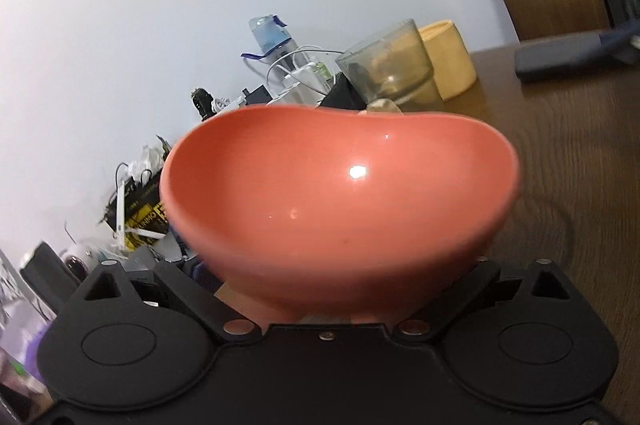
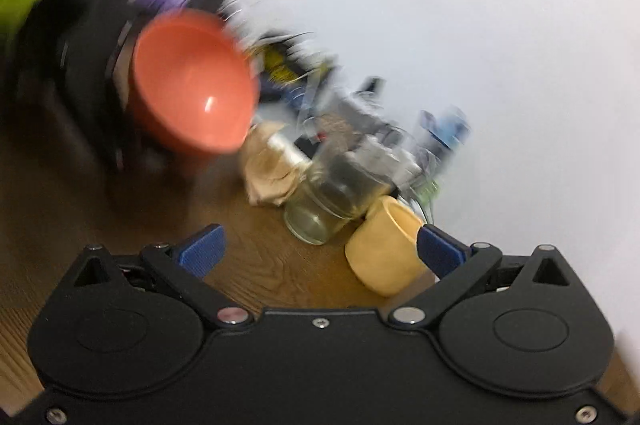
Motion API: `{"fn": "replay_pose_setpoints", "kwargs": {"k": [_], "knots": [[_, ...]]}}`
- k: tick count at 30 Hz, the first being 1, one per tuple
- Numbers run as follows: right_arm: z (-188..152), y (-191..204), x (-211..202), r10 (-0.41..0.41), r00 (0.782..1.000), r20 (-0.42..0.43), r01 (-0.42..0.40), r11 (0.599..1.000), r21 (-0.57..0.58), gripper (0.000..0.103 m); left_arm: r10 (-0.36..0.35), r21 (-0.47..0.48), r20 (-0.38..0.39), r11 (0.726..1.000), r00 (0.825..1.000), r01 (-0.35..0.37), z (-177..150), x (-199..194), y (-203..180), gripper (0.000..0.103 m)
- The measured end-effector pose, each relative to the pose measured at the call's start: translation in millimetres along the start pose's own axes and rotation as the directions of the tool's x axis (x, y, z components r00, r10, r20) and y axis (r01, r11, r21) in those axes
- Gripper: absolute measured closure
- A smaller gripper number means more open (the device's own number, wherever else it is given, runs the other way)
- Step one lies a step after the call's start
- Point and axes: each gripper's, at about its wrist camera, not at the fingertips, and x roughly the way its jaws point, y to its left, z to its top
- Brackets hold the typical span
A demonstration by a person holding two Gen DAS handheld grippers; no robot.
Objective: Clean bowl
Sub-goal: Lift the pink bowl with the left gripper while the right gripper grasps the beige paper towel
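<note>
Left wrist view is showing the coral bowl (image 1: 340,209) filling the space just ahead of the left gripper (image 1: 326,309), lifted off the brown surface (image 1: 568,161) and tilted; its base is sitting down between the linkages, so the fingers themselves are hidden and I cannot tell how tightly they are closing, though the bowl is evidently being carried by them; the inside is looking glossy and free of visible dirt. Right wrist view, heavily blurred, is showing the right gripper (image 2: 320,251) with its blue fingers (image 2: 202,251) spread wide and holding nothing; the bowl (image 2: 192,93) is sitting up and to the left of them, well apart. Beyond those fingers a crumpled beige cloth (image 2: 268,173) is lying on the surface beside a glass jar (image 2: 328,201) and a yellow cup (image 2: 384,249). Judging by this, the wiping step is not yet under way; the next move probably calls for closing the right fingers on the cloth and bringing it into the steadied bowl.
</note>
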Motion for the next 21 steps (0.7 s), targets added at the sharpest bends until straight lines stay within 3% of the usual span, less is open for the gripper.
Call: {"fn": "replay_pose_setpoints", "kwargs": {"k": [3,8,11,15,18,21], "knots": [[15.2,-12.9,18.1,0.060,0.998,0.027,-0.057,0.991,-0.120,0.001,-0.017,-0.005,0.000,1.000,1.000,0.017,-3.9,-3.9,0.7,0.006],[52.5,-23.5,56.4,0.159,0.987,0.008,-0.146,0.926,-0.349,0.001,-0.039,-0.012,0.006,0.999,0.999,0.039,-5.2,-5.8,0.7,0.006],[77.6,-23.7,85.2,0.278,0.959,-0.062,-0.274,0.843,-0.462,0.002,-0.039,-0.004,0.011,0.999,0.999,0.039,-6.0,-7.9,-1.2,0.006],[96.4,-7.8,124.0,0.327,0.929,-0.172,-0.360,0.695,-0.622,0.006,-0.042,-0.008,0.009,0.999,0.999,0.043,-7.6,-8.8,-1.3,0.006],[102.3,-0.1,144.4,0.351,0.906,-0.237,-0.419,0.658,-0.625,0.013,-0.039,-0.007,0.008,0.999,0.999,0.040,-8.3,-9.7,-1.6,0.006],[102.7,12.5,164.3,0.361,0.885,-0.293,-0.462,0.618,-0.636,0.014,-0.035,-0.008,0.007,0.999,0.999,0.035,-8.8,-10.5,-1.6,0.005]]}}
